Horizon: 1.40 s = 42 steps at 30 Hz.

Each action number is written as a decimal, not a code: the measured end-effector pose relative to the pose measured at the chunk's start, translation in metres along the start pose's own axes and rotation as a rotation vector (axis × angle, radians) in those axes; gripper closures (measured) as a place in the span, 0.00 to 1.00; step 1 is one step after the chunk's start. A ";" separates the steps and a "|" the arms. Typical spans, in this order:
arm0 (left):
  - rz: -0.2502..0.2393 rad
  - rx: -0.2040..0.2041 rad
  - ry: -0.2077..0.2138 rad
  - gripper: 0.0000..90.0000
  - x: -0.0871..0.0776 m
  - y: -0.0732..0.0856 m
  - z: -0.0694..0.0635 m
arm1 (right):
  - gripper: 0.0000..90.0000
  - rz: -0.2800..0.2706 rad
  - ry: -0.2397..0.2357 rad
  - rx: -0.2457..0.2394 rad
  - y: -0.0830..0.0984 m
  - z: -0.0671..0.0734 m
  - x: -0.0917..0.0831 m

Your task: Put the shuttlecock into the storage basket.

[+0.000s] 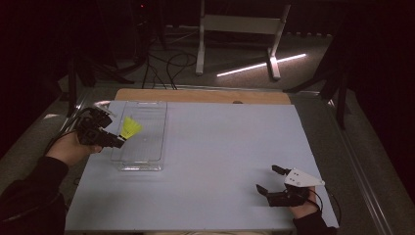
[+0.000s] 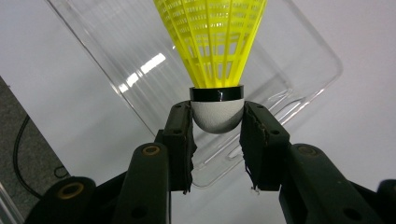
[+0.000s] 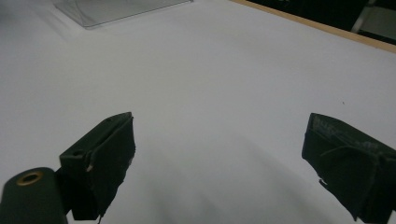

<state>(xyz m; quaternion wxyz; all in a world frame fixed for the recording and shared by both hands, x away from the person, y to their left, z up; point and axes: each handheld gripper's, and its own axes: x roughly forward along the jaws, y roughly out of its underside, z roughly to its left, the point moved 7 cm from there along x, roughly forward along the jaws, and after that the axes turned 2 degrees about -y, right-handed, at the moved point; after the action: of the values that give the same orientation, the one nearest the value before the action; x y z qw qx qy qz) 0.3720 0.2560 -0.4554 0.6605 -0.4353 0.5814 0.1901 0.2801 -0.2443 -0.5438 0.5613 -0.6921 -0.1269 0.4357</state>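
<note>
A yellow shuttlecock (image 1: pixel 130 128) with a white cork head and a black band is held over a clear plastic tray (image 1: pixel 149 161) at the table's left. My left gripper (image 1: pixel 119 141) is shut on the shuttlecock's cork head (image 2: pixel 217 115), with the yellow skirt (image 2: pixel 212 42) pointing away over the tray (image 2: pixel 299 74). My right gripper (image 1: pixel 269 180) rests near the table's front right edge. Its jaws stand wide open above bare white table, with nothing between them (image 3: pixel 219 158).
The white table surface (image 1: pixel 230 147) has a wooden strip (image 1: pixel 205 96) along its far edge. Beyond it, on the dark floor, are cables (image 1: pixel 166 68) and a white metal stand (image 1: pixel 240 29). The tray's corner (image 3: pixel 116 9) lies far off in the right gripper view.
</note>
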 end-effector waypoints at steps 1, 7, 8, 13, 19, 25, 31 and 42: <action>0.003 0.010 -0.007 0.73 0.002 0.001 0.000 | 0.11 0.000 -0.001 0.001 0.000 0.000 0.000; 0.028 0.032 -0.006 0.73 0.014 0.009 0.000 | 0.11 0.000 -0.002 0.002 0.000 0.000 0.000; 0.032 0.042 -0.006 0.73 0.016 0.010 0.000 | 0.11 0.001 -0.003 0.002 0.000 0.000 0.000; 0.051 0.061 -0.015 0.73 0.025 0.014 0.000 | 0.11 0.001 -0.004 0.003 0.000 0.000 0.000; 0.065 0.059 -0.020 0.73 0.032 0.017 0.005 | 0.11 0.003 -0.004 0.003 0.001 0.000 0.001; 0.083 0.054 -0.016 0.73 0.036 0.018 0.006 | 0.11 0.004 -0.005 0.003 0.001 0.000 0.001; 0.122 0.072 -0.025 0.73 0.042 0.017 0.003 | 0.11 0.004 -0.006 0.003 0.001 0.000 0.000; 0.173 0.106 -0.110 0.73 0.048 0.010 0.002 | 0.11 0.005 -0.006 0.003 0.001 0.000 0.000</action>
<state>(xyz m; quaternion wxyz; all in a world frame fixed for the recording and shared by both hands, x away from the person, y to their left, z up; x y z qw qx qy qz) 0.3774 0.2511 -0.5037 0.6947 -0.3369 0.5890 0.2387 0.2802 -0.2446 -0.5448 0.5610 -0.6902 -0.1261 0.4393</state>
